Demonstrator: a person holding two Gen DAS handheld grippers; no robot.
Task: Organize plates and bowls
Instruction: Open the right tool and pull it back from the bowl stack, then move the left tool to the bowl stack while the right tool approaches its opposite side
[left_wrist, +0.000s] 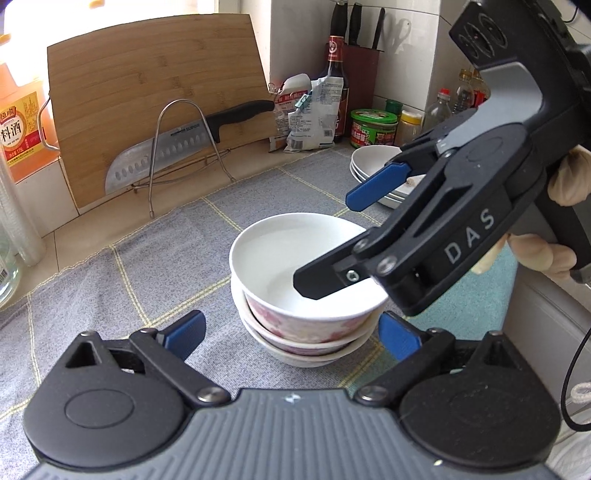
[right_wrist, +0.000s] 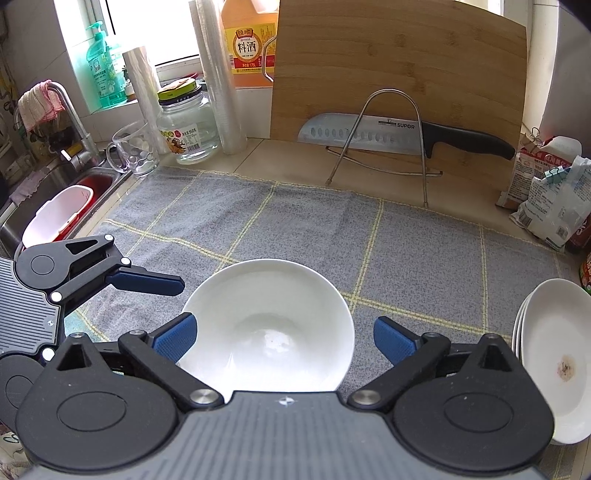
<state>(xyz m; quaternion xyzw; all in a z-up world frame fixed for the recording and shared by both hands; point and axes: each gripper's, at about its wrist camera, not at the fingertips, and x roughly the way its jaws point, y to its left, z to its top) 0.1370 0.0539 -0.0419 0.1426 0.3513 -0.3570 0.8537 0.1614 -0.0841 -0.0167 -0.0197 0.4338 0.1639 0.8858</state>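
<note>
Left wrist view is showing the bowl stack: three bowls nested, white inside, red pattern outside, sitting on the grey checked cloth covering the bench. Left tongs are standing wide open on either side of the stack, gripping nothing. Right tongs are also standing wide open over the top bowl, one finger reaching across its rim, the other raised clear; whether that lower finger is touching the bowl cannot be told. Right wrist view is confirming the top bowl between spread pads, not squeezed. Plate stack: white plates piled at the right edge of the cloth, well apart from the bowls, the top one bearing a brown stain. Judgement: bowls and plates are each appearing gathered into their own pile; what is remaining, if anything, is withdrawing both tongs or moving the piles elsewhere.
</note>
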